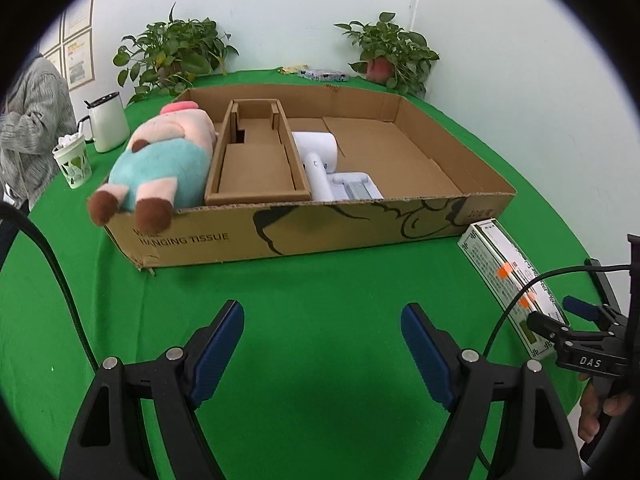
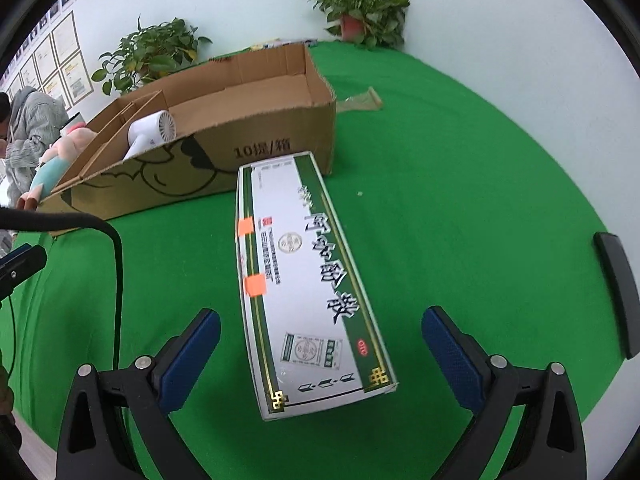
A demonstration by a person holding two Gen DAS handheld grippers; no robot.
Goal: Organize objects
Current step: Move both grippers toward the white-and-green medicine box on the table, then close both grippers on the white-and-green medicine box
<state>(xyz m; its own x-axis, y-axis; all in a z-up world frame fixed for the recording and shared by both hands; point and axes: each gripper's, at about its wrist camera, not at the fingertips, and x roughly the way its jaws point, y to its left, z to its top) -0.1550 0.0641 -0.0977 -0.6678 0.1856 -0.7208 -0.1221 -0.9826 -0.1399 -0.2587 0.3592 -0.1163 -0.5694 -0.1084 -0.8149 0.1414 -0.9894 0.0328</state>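
A long white-and-green medicine box (image 2: 304, 280) with orange stickers lies flat on the green cloth, just in front of the cardboard box's right corner. My right gripper (image 2: 320, 316) is open and straddles its near end, with a gap at each blue pad. From the left wrist view the medicine box (image 1: 504, 272) and the right gripper (image 1: 560, 314) are at the far right. My left gripper (image 1: 322, 314) hangs open over bare cloth, holding nothing. The shallow cardboard box (image 1: 320, 236) holds a plush toy (image 1: 160, 168), a cardboard insert (image 1: 256, 160) and a white hair dryer (image 1: 320, 156).
Two potted plants (image 1: 172, 56) (image 1: 392, 52) stand at the back wall. A white kettle (image 1: 108, 120) and a paper cup (image 1: 74, 160) sit left of the box, beside a person in a grey sweater (image 1: 28, 120). A black object (image 2: 616, 292) lies at the table's right edge.
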